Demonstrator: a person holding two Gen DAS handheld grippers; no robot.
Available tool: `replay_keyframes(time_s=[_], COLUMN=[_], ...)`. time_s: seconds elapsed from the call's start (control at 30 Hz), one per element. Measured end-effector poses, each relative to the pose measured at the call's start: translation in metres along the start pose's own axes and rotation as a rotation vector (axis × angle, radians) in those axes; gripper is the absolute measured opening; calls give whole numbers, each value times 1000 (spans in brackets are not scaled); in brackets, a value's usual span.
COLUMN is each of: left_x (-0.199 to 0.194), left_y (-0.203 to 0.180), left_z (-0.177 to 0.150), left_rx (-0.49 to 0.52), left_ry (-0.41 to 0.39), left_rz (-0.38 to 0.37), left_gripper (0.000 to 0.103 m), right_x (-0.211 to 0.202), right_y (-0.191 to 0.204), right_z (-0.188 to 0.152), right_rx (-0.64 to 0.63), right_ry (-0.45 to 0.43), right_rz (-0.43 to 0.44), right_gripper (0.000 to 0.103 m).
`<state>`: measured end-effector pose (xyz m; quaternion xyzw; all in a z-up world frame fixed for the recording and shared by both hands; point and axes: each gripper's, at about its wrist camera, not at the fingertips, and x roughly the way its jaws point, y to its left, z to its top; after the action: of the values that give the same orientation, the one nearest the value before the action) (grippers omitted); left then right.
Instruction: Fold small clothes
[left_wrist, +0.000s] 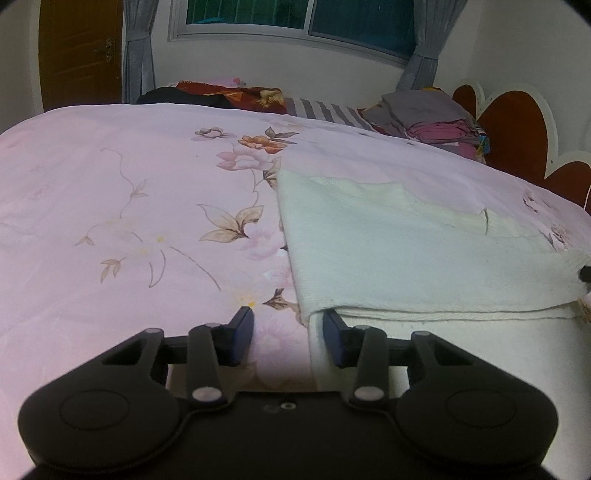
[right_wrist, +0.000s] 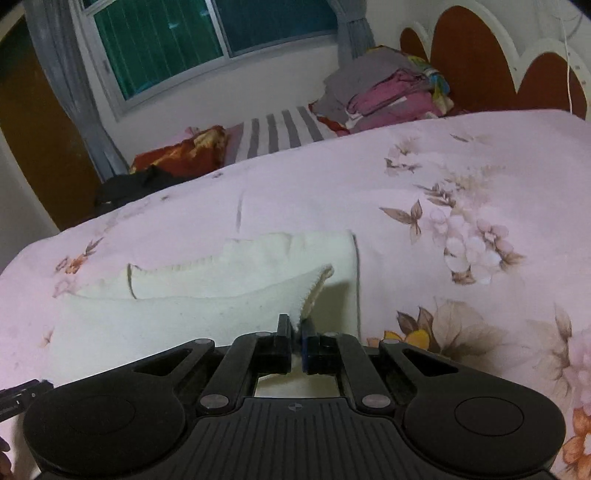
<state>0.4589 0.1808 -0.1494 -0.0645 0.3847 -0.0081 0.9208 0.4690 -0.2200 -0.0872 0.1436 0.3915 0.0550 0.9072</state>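
A small cream-white knitted garment (left_wrist: 406, 251) lies on the pink floral bedspread (left_wrist: 129, 192). My left gripper (left_wrist: 288, 332) is open and empty, its right finger at the garment's near left corner. In the right wrist view the same garment (right_wrist: 207, 295) lies ahead and to the left. My right gripper (right_wrist: 295, 328) is shut on the garment's frayed near right edge, lifting that corner a little off the bed.
A stack of folded grey and pink clothes (left_wrist: 436, 118) sits near the red and white headboard (left_wrist: 517, 122). A striped sheet (right_wrist: 280, 133), a red patterned cloth (right_wrist: 184, 151) and a dark garment (right_wrist: 129, 188) lie at the far side under the window.
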Motion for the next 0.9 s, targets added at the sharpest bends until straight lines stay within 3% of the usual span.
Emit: replay_keyframes(time_s=[0.4, 0.53, 0.6, 0.67, 0.77, 0.9], left_x=[0, -3, -18, -38, -38, -8], left_y=[0, 2, 10, 14, -3, -46], left_z=[1, 1, 2, 2, 13, 22], left_rx=[6, 36, 3, -12, 1, 56], left_ry=[14, 28, -1, -103, -137, -103], left_rz=[-1, -10, 25, 43, -20, -123], left_gripper=[39, 42, 51, 62, 59, 58], right_x=[13, 28, 22, 5, -14, 11], right_y=[-3, -9, -11, -16, -12, 21], right_z=[-10, -17, -12, -4, 5, -3], right_rx=[-17, -27, -45, -13, 9, -69], right_ry=[29, 111, 137, 102, 6, 56], right_rz=[-26, -26, -27, -60, -41, 29], right_gripper=[4, 4, 5, 6, 7, 7])
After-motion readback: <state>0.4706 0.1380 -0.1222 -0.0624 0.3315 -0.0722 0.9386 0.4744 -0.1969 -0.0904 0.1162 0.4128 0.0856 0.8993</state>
